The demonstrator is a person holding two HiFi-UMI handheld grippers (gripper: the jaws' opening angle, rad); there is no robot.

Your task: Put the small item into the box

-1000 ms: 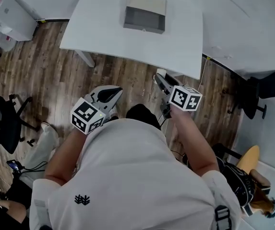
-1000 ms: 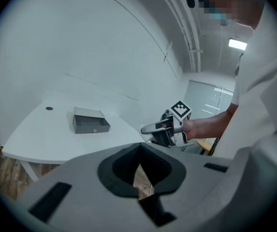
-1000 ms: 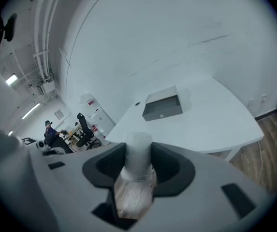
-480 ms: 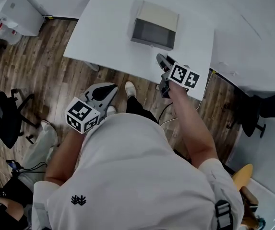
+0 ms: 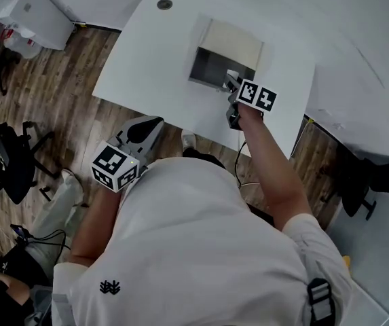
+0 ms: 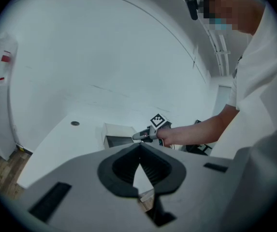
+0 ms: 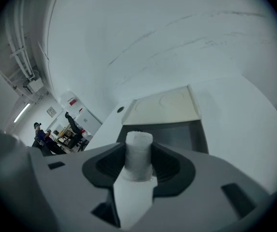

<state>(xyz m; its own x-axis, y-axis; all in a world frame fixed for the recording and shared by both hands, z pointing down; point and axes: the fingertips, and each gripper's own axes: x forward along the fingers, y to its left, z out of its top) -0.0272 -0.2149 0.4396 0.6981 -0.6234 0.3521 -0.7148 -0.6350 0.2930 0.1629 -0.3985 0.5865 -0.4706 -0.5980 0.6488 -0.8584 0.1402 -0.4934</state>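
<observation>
A grey box (image 5: 223, 63) with its cream lid folded back stands on the white table (image 5: 153, 60). My right gripper (image 5: 231, 80) hangs over the box's near right edge, shut on a small white cylindrical item (image 7: 138, 151). In the right gripper view the box's grey inside (image 7: 177, 132) lies just beyond the item. My left gripper (image 5: 142, 130) stays close to my body past the table's near edge, its jaws together with nothing in them. The left gripper view shows the box (image 6: 117, 135) and the right gripper (image 6: 144, 135) ahead.
A round cable hole (image 5: 165, 4) sits in the table's far left part. A white cabinet (image 5: 28, 9) stands at the upper left. Office chairs stand on the wood floor at left (image 5: 11, 168) and right (image 5: 377, 175). A white wall runs behind the table.
My right gripper has gone forward with the item from over the floor near my body to above the box. The left gripper has barely moved.
</observation>
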